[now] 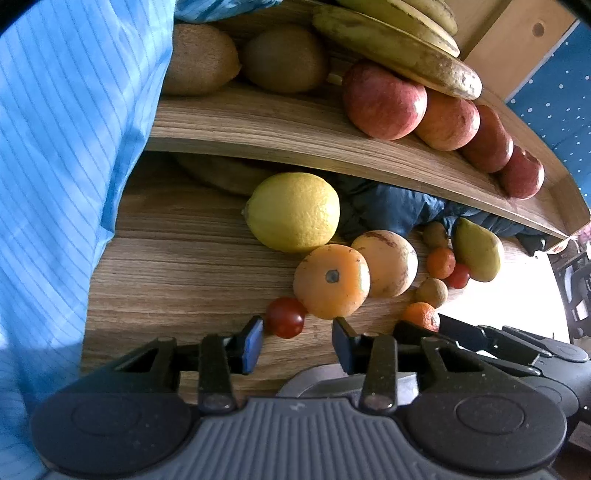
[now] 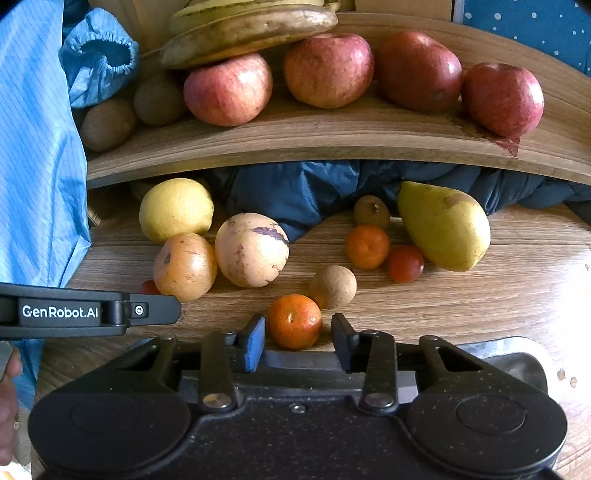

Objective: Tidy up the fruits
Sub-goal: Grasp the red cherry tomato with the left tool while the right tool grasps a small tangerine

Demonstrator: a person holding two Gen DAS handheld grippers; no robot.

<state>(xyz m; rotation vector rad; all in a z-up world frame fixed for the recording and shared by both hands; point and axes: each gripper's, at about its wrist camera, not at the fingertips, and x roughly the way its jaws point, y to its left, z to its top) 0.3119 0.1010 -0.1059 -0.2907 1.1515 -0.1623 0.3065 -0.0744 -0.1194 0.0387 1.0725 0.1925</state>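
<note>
Loose fruit lies on the wooden table (image 2: 461, 302): a lemon (image 2: 176, 209), an orange (image 2: 184, 266), a pale melon-like fruit (image 2: 251, 249), a pear (image 2: 445, 225), two mandarins (image 2: 294, 321) (image 2: 367, 246), small tomatoes (image 2: 405, 263) and brown round fruits (image 2: 333, 286). My right gripper (image 2: 298, 341) is open, its fingertips either side of the near mandarin. My left gripper (image 1: 297, 343) is open, just short of a tomato (image 1: 285, 316) and the orange (image 1: 331, 281). The left gripper also shows at the left of the right wrist view (image 2: 92, 309).
A raised wooden shelf (image 2: 332, 144) above holds several red apples (image 2: 228, 89), kiwis (image 2: 109, 123) and bananas (image 2: 247, 29). Dark blue cloth (image 2: 314, 188) is bunched under the shelf. A light blue sleeve (image 2: 37, 166) fills the left side.
</note>
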